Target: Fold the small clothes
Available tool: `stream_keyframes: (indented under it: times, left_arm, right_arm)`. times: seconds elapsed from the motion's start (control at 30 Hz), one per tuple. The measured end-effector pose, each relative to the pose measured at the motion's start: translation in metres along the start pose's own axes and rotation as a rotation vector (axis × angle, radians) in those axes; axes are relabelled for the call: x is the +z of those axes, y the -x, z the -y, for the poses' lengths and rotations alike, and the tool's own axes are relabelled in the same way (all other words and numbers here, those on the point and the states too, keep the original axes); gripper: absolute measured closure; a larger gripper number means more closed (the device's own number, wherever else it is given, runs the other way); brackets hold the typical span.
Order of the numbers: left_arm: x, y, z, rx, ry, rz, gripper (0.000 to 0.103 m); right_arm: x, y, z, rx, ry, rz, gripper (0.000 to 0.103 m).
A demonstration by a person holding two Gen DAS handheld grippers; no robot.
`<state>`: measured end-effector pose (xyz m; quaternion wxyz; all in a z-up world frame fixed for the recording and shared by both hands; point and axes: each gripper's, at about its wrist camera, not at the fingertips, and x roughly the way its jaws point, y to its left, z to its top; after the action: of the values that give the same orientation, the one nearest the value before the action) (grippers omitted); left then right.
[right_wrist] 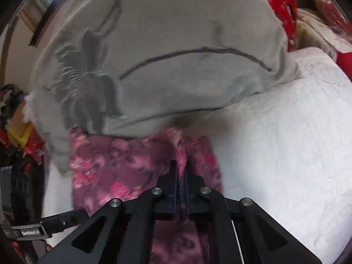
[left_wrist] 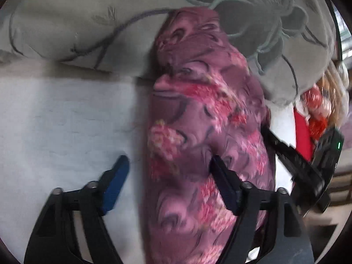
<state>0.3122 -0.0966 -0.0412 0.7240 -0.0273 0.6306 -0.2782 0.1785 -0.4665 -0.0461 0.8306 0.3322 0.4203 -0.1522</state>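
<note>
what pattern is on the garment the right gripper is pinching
The garment is purple with pink and red flowers, clearest in the left wrist view.

The purple garment with pink flowers lay bunched lengthwise on the white bed, one fold raised.

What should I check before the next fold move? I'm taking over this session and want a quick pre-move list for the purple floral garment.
1. Right gripper shut on the purple floral garment: ok, a fold of cloth is pinched between its fingers.
2. Left gripper open: ok, its fingers stand wide apart.
3. Left gripper gripping cloth: not ok, one finger lies over the garment, the other over the white sheet.
4. Garment lying flat: not ok, it is bunched lengthwise.
5. Garment clear of the grey embroidered pillow: not ok, its far end lies against it.
6. Which part of the garment is pinched: cannot tell.
</note>
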Motion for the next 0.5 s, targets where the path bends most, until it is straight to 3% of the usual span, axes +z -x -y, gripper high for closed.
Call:
stream_keyframes:
  times: [0.07, 0.13, 0.23, 0.27, 0.3, 0.37, 0.43, 0.5]
  left_arm:
    - [-0.001, 0.009, 0.004, -0.007, -0.019, -0.003, 0.025]
    - [-0.01, 0.024, 0.005, -0.07, -0.021, 0.02, 0.026]
    - [-0.032, 0.026, 0.0, -0.116, 0.026, 0.021, 0.026]
    - [-0.04, 0.021, -0.002, -0.109, 0.04, 0.003, 0.026]
    - [-0.047, 0.011, -0.003, -0.082, 0.048, -0.034, 0.026]
    - [-0.058, 0.014, 0.006, -0.041, -0.007, -0.011, 0.026]
    - [-0.061, 0.022, 0.011, -0.026, -0.033, -0.007, 0.026]
    - [-0.063, 0.032, 0.009, -0.058, -0.026, 0.012, 0.026]
  right_arm:
    - [0.0, 0.007, 0.004, 0.032, -0.006, 0.02, 0.098]
    - [-0.005, 0.026, 0.006, 0.043, 0.006, 0.046, 0.087]
    - [-0.03, 0.057, 0.012, 0.252, 0.033, 0.042, 0.082]
    - [-0.04, 0.061, 0.013, 0.275, 0.049, 0.026, 0.072]
    - [-0.05, 0.061, 0.012, 0.238, 0.083, 0.007, 0.067]
    - [-0.07, 0.052, 0.007, 0.075, 0.192, -0.058, 0.068]
    - [-0.076, 0.068, 0.006, 0.07, 0.214, -0.014, 0.067]
    - [-0.073, 0.086, 0.019, 0.073, 0.137, 0.034, 0.06]
